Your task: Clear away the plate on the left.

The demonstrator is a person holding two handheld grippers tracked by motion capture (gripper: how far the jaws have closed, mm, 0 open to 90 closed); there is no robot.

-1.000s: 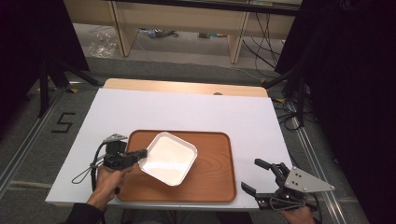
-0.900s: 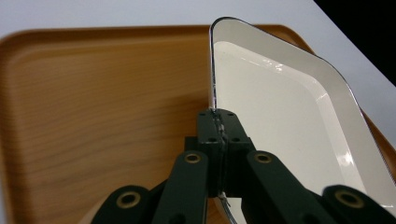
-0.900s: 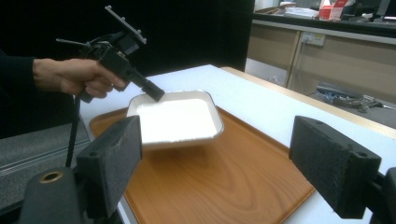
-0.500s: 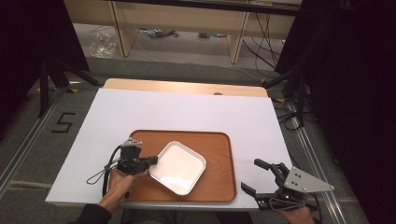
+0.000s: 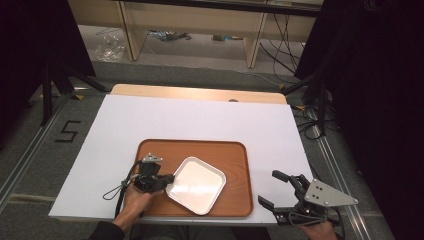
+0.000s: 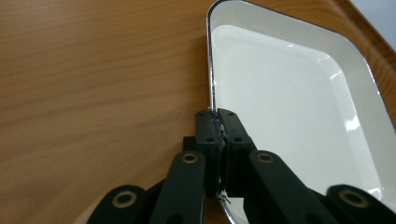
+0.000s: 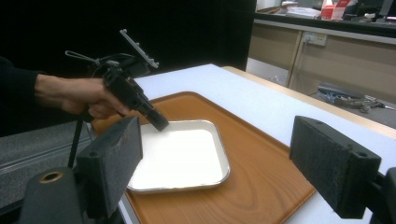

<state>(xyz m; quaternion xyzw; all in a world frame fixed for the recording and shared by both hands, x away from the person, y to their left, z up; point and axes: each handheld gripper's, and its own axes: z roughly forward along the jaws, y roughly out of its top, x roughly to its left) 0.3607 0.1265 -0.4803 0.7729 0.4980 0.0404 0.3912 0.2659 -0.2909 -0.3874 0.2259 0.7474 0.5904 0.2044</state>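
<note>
A white square dish (image 5: 196,185) with a thin metal rim lies on the brown wooden tray (image 5: 235,155), toward its front middle. My left gripper (image 5: 170,178) is shut on the dish's left rim; in the left gripper view its jaws pinch the rim of the dish (image 6: 299,98) at the gripper (image 6: 215,114). In the right gripper view the left gripper (image 7: 159,123) grips the near-left edge of the dish (image 7: 182,156). My right gripper (image 5: 274,189) hovers open at the table's front right corner, its pads (image 7: 334,163) wide apart with nothing between them.
The tray sits on a white table top (image 5: 200,120) with a bare wooden strip along the far edge. Shelving and cables (image 5: 170,35) lie on the floor beyond. Dark stands flank the table on both sides.
My left gripper has carried the dish to the right and toward the front of the tray, and lower. The right gripper has stayed put.
</note>
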